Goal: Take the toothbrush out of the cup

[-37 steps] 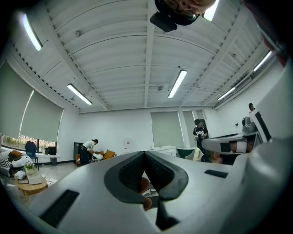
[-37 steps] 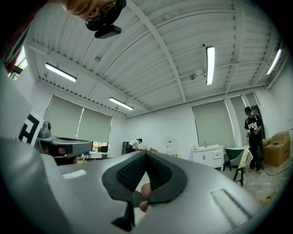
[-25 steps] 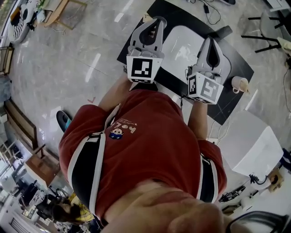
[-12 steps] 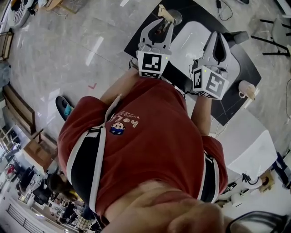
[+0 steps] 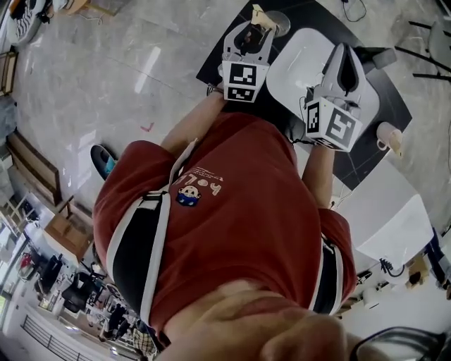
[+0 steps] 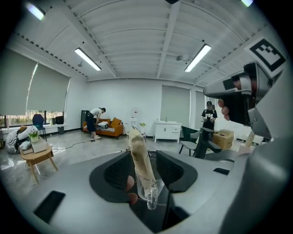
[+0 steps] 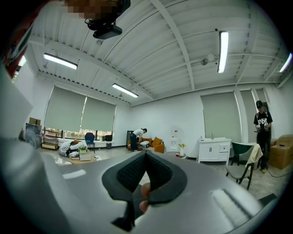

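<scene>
A clear glass cup (image 6: 149,192) stands on the black mat and holds a toothbrush (image 6: 138,157) in a beige paper wrapper, leaning up and left. My left gripper (image 6: 145,170) has its jaws on either side of the cup; they are opening and the pads stay clear of the glass. In the head view the left gripper (image 5: 251,29) points at the cup (image 5: 276,23) and the toothbrush (image 5: 259,14) near the mat's far edge. My right gripper (image 5: 345,58) hovers over the white board, shut on nothing, as the right gripper (image 7: 145,176) view confirms.
A white rounded board (image 5: 303,60) lies on the black mat (image 5: 366,151). A white mug (image 5: 387,134) sits at the mat's right edge, and a white box (image 5: 391,222) beyond it. Chairs, a cabinet (image 6: 167,131) and people stand far off in the room.
The left gripper dropped down and forward to the cup and its jaws opened around it. The cup and toothbrush came into the head view. The right gripper shifted slightly and stayed shut.
</scene>
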`<state>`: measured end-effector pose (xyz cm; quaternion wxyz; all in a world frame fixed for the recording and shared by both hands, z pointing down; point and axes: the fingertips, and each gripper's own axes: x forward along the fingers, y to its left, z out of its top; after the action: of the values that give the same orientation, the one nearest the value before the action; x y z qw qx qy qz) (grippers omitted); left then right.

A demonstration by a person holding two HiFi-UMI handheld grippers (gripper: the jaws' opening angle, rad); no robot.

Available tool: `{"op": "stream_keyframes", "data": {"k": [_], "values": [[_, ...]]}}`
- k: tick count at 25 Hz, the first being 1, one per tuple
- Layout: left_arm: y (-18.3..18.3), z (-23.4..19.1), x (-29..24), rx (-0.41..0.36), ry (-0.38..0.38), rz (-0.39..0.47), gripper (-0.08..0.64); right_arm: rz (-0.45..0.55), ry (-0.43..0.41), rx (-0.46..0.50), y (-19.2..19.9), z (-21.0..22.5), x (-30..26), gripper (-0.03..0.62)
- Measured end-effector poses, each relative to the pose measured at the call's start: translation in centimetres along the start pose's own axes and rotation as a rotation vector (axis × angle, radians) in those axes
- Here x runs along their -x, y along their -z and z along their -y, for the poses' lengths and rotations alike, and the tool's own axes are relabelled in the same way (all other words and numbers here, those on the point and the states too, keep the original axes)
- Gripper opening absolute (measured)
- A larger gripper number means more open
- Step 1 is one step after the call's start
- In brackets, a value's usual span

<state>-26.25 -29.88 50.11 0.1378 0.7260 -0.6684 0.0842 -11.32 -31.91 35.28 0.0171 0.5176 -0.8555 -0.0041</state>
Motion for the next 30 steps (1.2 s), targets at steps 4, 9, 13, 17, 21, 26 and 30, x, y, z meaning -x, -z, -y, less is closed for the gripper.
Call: {"op": "stream_keyframes", "data": {"k": [4,9,13,17,21,26,30], "values": [[0.7,-0.3,-1.9,0.011,0.01,-0.035,0.178,-0.021,0.015,0.008,0.2,0.2,-0.4,0.009],[1.1,-0.5,-3.3,0.016,0.018,-0.051,0.176,-0.04,0.038,0.012,0.9,0.7,-0.5,0.009],[1.2,-0.4,-3.3,0.014,0.016,-0.048,0.136,-0.043,0.062,0.008,1.2,1.4,-0.3,0.009],[0.7,-0.3,-3.1,-0.01,0.009,-0.023,0.091,-0.045,0.081,0.013,1.1,1.7,0.0,0.009],[0.4,-0.4,-3.0,-0.024,0.002,-0.008,0.06,-0.051,0.093,0.019,1.3,1.9,0.2,0.009],[-0.7,-0.3,-2.8,-0.042,0.012,0.017,0.051,-0.048,0.112,0.014,1.3,2.0,0.5,0.009],[-2.2,0.0,-2.4,-0.064,0.016,0.052,0.049,-0.042,0.128,0.009,1.2,2.4,0.9,0.009]]}}
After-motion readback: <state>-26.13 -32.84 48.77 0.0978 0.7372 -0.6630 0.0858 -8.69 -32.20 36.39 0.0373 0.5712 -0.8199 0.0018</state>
